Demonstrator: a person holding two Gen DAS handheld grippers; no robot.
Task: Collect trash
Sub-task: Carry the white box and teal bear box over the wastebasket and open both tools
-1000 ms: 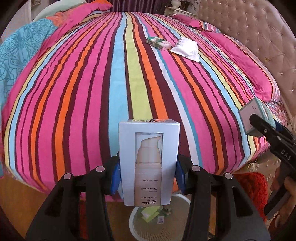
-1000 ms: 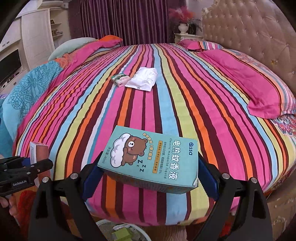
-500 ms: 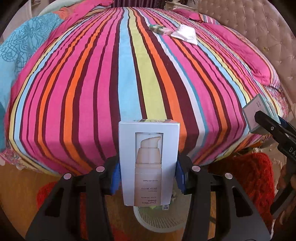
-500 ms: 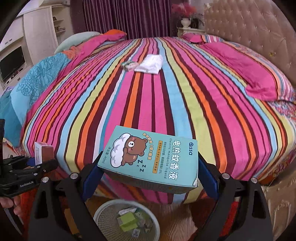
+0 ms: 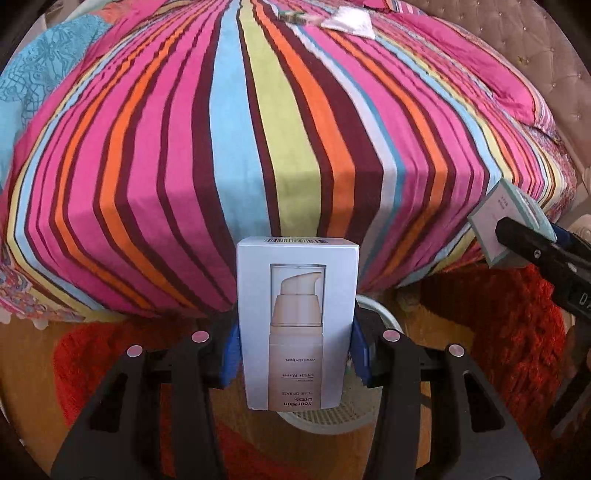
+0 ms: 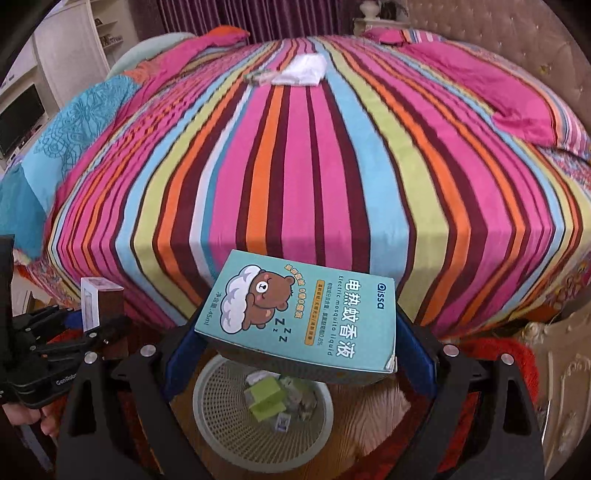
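My left gripper (image 5: 293, 356) is shut on a white cosmetics box (image 5: 297, 325) printed with a pump bottle, held upright past the foot of the striped bed (image 5: 258, 129). A white mesh waste basket (image 5: 328, 421) shows partly behind that box. My right gripper (image 6: 295, 350) is shut on a teal mosquito-liquid box (image 6: 306, 317) with a bear picture, held flat above the waste basket (image 6: 221, 432), which holds several bits of trash. Each view shows the other gripper at its side: the left gripper (image 6: 92, 325) with its white box (image 6: 90, 301), and the teal box (image 5: 506, 229).
A small green-and-white box (image 6: 256, 76) and a white packet (image 6: 304, 70) lie far up the bed. Pink pillows (image 6: 517, 96) and a tufted headboard (image 6: 491, 33) stand on the right. A red shaggy rug (image 5: 498, 332) covers the wooden floor around the basket.
Both grippers have drawn back from the bed and sunk toward the floor with their boxes. The basket now lies under the teal box, and the bed's foot edge has come into view.
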